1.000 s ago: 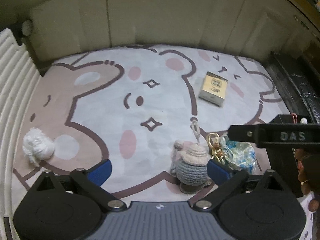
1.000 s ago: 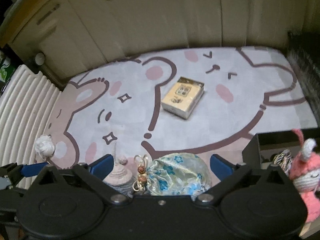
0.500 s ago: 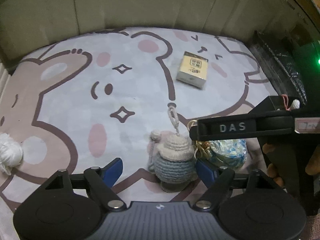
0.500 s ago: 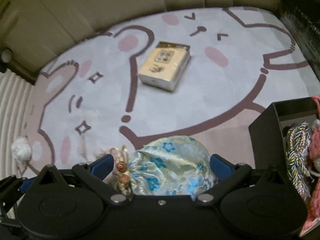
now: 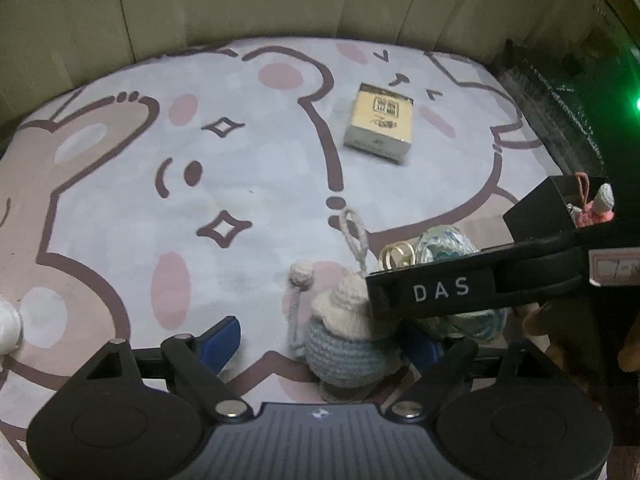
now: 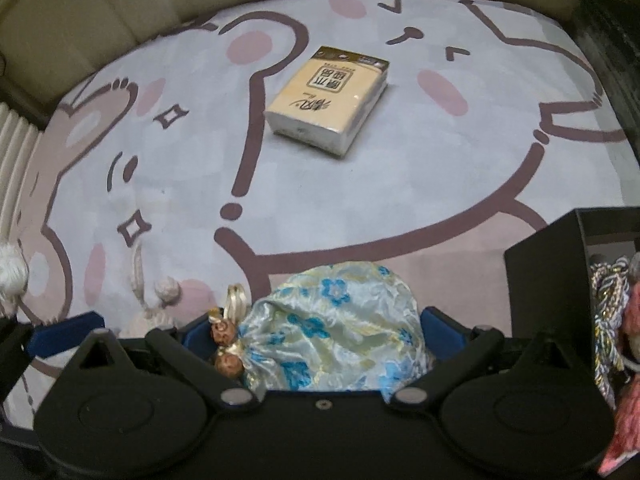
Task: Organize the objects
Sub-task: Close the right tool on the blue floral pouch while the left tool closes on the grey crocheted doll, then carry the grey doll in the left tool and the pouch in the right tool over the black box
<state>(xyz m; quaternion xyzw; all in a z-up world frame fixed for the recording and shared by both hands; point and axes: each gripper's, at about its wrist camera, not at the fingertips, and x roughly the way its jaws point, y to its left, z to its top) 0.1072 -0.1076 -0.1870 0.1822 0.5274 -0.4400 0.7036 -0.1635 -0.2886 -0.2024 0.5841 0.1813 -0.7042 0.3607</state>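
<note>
The right tongs point(image 6: 322, 332) are wide open with the shiny flower pouch point(image 6: 336, 324) sitting between the two blue tips, and I cannot tell if the tips touch it yet. The left tongs point(image 5: 320, 338) are wide open too, with the little knitted doll point(image 5: 348, 344) sitting between their tips but nearer the right tip, not grabbed. The two tongs are very close together, so they could bump, and the slippery pouch could slide out on its way to the black box point(image 6: 548, 280) just to the right of the right tongs.
</note>
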